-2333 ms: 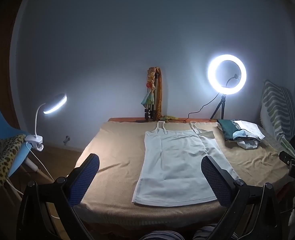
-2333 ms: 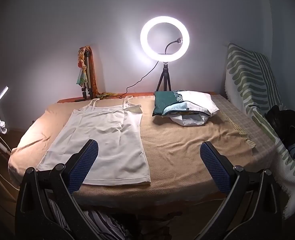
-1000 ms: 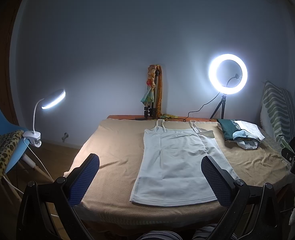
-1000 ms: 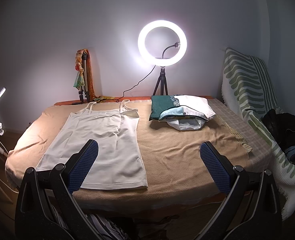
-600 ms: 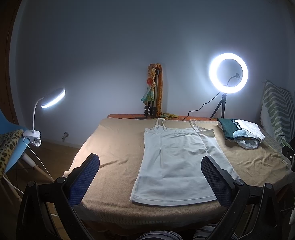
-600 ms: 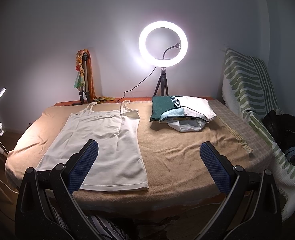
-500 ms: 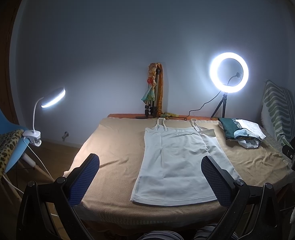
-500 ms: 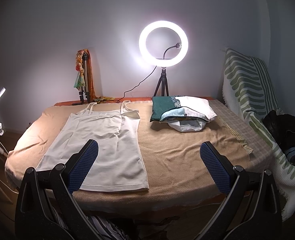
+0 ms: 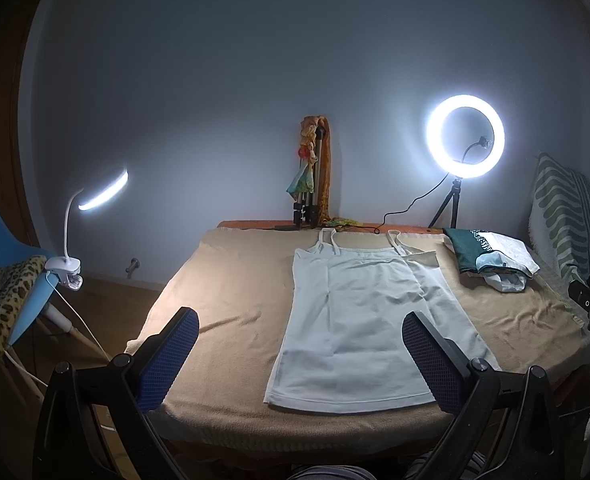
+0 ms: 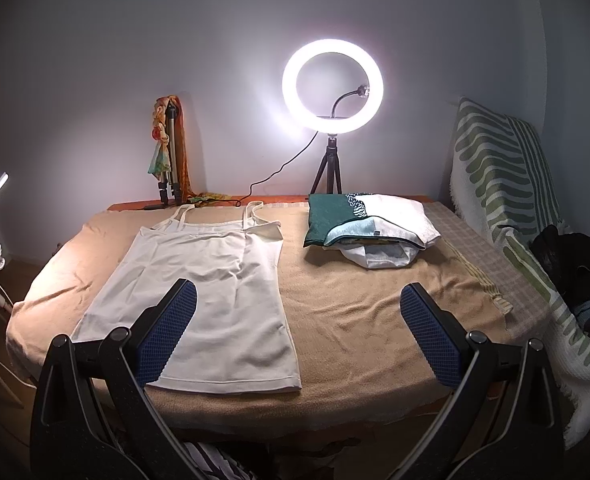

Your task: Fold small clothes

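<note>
A white strappy tank top [image 9: 355,320] lies flat on the tan blanket-covered table [image 9: 223,300], straps toward the wall, hem toward me. It also shows in the right wrist view [image 10: 215,280], left of centre. My left gripper [image 9: 301,354] is open and empty, held back from the table's near edge, in front of the hem. My right gripper [image 10: 297,328] is open and empty, held over the near edge, to the right of the top. A stack of folded clothes [image 10: 371,228] sits at the back right of the table [image 10: 355,308].
A lit ring light on a tripod [image 10: 332,88] and a folded tripod with a scarf [image 10: 169,152] stand at the table's back edge. A clip lamp [image 9: 95,200] and blue chair [image 9: 3,248] are on the left. A striped throw [image 10: 503,200] hangs on the right.
Both grippers stay open and empty. Both views have shifted only slightly; the tank top and the folded stack have not moved.
</note>
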{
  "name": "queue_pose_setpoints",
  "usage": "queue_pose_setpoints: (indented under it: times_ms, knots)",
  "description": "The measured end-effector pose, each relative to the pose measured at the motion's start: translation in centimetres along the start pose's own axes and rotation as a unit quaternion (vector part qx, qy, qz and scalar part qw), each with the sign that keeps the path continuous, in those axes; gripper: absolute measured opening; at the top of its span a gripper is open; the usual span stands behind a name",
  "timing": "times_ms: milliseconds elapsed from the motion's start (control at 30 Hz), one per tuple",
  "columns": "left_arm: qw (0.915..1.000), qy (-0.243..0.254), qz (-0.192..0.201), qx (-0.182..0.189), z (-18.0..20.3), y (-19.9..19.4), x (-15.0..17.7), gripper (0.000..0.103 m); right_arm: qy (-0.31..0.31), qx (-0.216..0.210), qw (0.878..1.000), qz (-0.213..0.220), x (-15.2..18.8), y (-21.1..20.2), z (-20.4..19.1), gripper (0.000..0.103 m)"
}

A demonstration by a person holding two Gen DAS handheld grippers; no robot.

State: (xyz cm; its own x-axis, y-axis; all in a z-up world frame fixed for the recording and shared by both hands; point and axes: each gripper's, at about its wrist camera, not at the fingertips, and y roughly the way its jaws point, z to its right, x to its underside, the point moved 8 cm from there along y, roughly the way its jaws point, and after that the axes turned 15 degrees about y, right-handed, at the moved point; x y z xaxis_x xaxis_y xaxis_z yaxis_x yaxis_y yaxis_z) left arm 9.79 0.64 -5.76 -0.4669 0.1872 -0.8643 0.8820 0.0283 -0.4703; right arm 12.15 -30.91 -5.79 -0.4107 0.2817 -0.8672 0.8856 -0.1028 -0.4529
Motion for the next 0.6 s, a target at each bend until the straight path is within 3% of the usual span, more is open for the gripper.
queue_pose_setpoints:
  times_ms: [400,600]
  knots:
    - [0.9994,-0.017,-0.014,0.025,-1.0,4.1,1.1,0.103,-0.009,-0.011,1.000,-0.003,-1.4,4.5,-0.3,0.103]
    - [0.9972,-0.027,-0.057,0.042,-1.8,7.7,3.4,0.102,-0.031,-0.058,0.998,-0.013,-2.8,8.5,-1.8,0.103]
